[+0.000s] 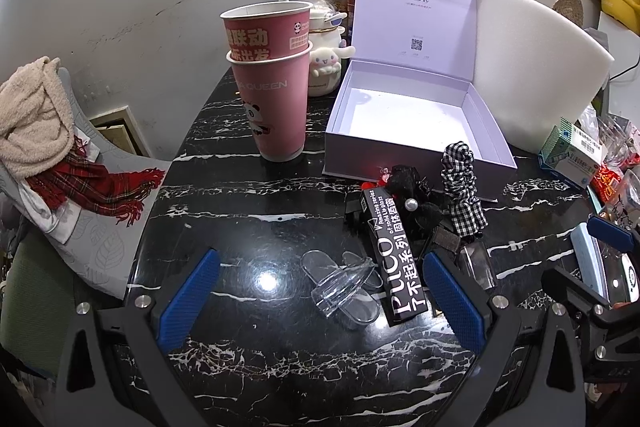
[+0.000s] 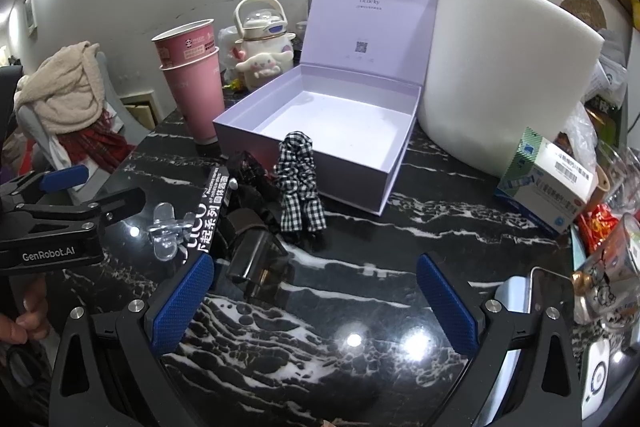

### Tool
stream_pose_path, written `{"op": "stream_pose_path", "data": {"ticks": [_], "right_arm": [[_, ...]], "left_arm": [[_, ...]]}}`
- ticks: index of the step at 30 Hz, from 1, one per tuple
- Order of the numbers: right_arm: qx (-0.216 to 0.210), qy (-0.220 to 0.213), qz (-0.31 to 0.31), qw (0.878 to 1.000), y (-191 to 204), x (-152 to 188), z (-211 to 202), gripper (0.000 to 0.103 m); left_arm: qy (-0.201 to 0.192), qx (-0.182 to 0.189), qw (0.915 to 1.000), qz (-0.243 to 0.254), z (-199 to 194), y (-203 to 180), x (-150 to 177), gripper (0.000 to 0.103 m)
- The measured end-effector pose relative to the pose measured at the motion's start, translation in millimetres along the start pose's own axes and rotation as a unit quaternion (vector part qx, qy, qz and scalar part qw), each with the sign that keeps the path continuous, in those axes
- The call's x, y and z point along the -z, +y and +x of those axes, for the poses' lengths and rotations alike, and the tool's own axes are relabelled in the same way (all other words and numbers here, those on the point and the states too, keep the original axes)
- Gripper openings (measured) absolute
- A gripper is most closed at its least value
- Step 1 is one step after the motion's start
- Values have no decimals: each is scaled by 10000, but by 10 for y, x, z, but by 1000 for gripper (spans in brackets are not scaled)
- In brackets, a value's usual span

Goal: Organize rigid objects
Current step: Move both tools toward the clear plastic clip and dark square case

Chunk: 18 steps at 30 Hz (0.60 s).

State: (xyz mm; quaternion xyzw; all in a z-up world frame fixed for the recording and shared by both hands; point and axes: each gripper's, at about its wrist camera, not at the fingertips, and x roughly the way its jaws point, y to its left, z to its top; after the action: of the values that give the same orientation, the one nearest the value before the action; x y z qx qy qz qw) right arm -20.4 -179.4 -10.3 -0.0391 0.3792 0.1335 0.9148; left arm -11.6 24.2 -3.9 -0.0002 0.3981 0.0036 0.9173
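Our left tool (image 1: 320, 291) is hovering wide open and empty over the clear clip (image 1: 340, 283); the black carton (image 1: 390, 255) is lying just right, long axis running near-to-far, before the open box (image 1: 416, 131). Our right tool (image 2: 312, 303) is gaping empty too.

Black left gripper (image 1: 320, 291) and right gripper (image 2: 316, 295), blue textured pads, silver screws, white "GenRobot.AI" marking.

Pink cups (image 1: 272, 83) stacked nr wall, teapot (image 2: 262, 39) behind; foam (image 2: 508, 67) & med box (image 2: 548, 183) at right; scarf (image 1: 92, 187) on chair.
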Motion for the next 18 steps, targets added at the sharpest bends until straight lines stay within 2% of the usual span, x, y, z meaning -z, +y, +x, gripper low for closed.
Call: {"op": "stream_pose_path", "data": {"ticks": [18], "right_arm": [[-124,-26,-19,9999,112,232,-154,103]], "left_arm": [[14,-20,9999,-106,-185,71,239,103]]}}
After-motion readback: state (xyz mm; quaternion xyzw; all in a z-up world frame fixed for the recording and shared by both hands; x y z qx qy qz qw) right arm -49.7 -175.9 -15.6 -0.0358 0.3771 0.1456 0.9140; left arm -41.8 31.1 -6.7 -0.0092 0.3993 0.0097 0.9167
